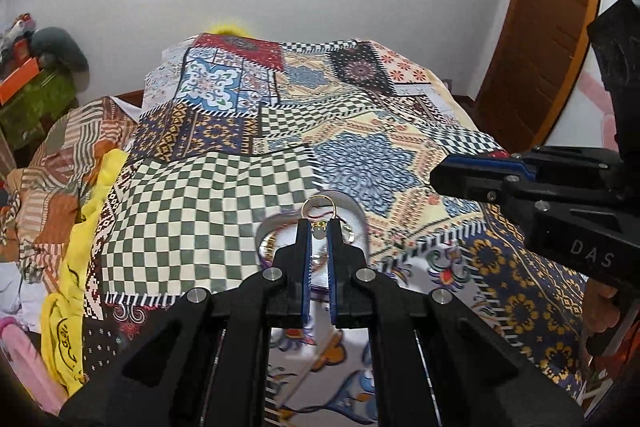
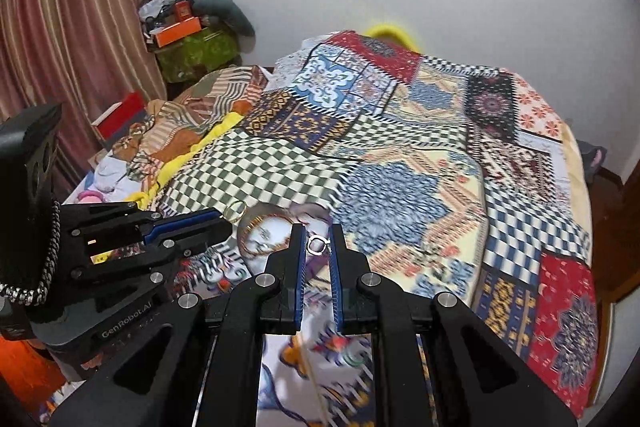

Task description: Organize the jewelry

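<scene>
My left gripper is shut on a gold ring with a red thread, held just above a clear plastic jewelry box on the patterned bedspread. In the right wrist view the same ring sticks out from the left gripper's tips. My right gripper is shut on a small silver ring, held over the box, which holds more gold pieces. The right gripper also shows in the left wrist view, to the right of the box.
The patchwork bedspread covers the bed. Crumpled clothes and a yellow cloth lie at the left edge. A wooden door stands at the right. A green box with clutter sits by the curtain.
</scene>
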`<action>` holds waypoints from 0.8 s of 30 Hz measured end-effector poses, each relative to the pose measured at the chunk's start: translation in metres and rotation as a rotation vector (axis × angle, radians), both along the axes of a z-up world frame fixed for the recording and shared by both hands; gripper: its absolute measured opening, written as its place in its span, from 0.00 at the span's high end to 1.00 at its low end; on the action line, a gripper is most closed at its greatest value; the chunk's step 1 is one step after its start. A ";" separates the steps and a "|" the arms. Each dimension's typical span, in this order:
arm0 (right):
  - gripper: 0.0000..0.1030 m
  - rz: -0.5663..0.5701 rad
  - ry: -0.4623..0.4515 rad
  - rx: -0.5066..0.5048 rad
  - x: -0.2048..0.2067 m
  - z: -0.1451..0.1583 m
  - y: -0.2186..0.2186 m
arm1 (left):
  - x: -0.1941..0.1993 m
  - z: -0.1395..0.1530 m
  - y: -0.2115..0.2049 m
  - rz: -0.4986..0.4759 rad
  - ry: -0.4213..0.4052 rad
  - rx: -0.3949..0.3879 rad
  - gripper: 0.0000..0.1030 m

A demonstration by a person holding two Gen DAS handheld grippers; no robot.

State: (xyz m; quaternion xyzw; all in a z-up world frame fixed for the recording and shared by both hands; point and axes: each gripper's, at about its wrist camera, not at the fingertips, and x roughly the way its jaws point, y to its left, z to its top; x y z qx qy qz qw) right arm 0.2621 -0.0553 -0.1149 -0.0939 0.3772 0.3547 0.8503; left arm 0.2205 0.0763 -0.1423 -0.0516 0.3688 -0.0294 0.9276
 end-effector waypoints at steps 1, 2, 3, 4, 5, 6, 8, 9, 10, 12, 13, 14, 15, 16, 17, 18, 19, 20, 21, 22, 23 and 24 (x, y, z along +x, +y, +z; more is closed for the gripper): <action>0.91 0.005 0.010 0.000 0.002 -0.002 0.004 | 0.002 -0.002 0.003 0.002 0.004 -0.006 0.95; 0.91 0.012 0.027 -0.002 0.006 -0.005 0.008 | 0.005 -0.004 0.005 0.001 0.010 -0.011 0.95; 0.91 0.016 0.038 -0.005 0.007 -0.007 0.010 | 0.007 -0.007 0.007 0.000 0.016 -0.015 0.95; 0.91 0.024 0.062 -0.011 0.010 -0.012 0.014 | 0.010 -0.011 0.008 0.000 0.025 -0.018 0.95; 0.91 0.030 0.082 -0.015 0.012 -0.016 0.017 | 0.012 -0.015 0.009 -0.001 0.036 -0.022 0.95; 0.91 0.035 0.099 -0.018 0.013 -0.019 0.020 | 0.015 -0.020 0.010 -0.002 0.046 -0.026 0.95; 0.90 0.046 0.142 -0.036 0.017 -0.031 0.026 | 0.020 -0.030 0.011 -0.004 0.069 -0.036 0.95; 0.90 0.049 0.153 -0.041 0.018 -0.033 0.028 | 0.022 -0.034 0.012 -0.004 0.078 -0.041 0.95; 0.90 0.052 0.174 -0.051 0.019 -0.040 0.032 | 0.023 -0.038 0.013 -0.004 0.088 -0.046 0.95; 0.90 0.056 0.197 -0.061 0.020 -0.045 0.035 | 0.026 -0.045 0.013 -0.004 0.102 -0.053 0.95; 0.90 0.060 0.211 -0.066 0.021 -0.048 0.038 | 0.026 -0.047 0.013 -0.006 0.107 -0.058 0.95; 0.90 0.062 0.220 -0.070 0.021 -0.051 0.040 | 0.027 -0.050 0.014 -0.008 0.112 -0.062 0.95; 0.90 0.063 0.227 -0.075 0.022 -0.053 0.041 | 0.027 -0.051 0.014 -0.009 0.113 -0.063 0.95; 0.90 0.065 0.233 -0.078 0.022 -0.055 0.042 | 0.027 -0.052 0.014 -0.010 0.114 -0.064 0.95; 0.90 0.064 0.237 -0.083 0.022 -0.057 0.043 | 0.027 -0.053 0.014 -0.013 0.114 -0.068 0.95; 0.90 0.062 0.238 -0.085 0.022 -0.058 0.043 | 0.027 -0.053 0.015 -0.016 0.114 -0.071 0.95; 0.90 0.061 0.236 -0.089 0.022 -0.058 0.043 | 0.027 -0.053 0.015 -0.018 0.113 -0.073 0.95; 0.90 0.058 0.227 -0.095 0.021 -0.058 0.043 | 0.027 -0.052 0.015 -0.019 0.109 -0.076 0.95; 0.90 0.059 0.220 -0.103 0.021 -0.058 0.044 | 0.026 -0.051 0.016 -0.019 0.102 -0.079 0.95; 0.90 0.063 0.213 -0.113 0.020 -0.057 0.044 | 0.026 -0.050 0.016 -0.019 0.099 -0.082 0.95; 0.89 0.066 0.210 -0.115 0.021 -0.057 0.045 | 0.026 -0.049 0.017 -0.019 0.099 -0.084 0.95; 0.87 0.063 0.205 -0.114 0.020 -0.056 0.044 | 0.026 -0.049 0.018 -0.016 0.098 -0.085 0.95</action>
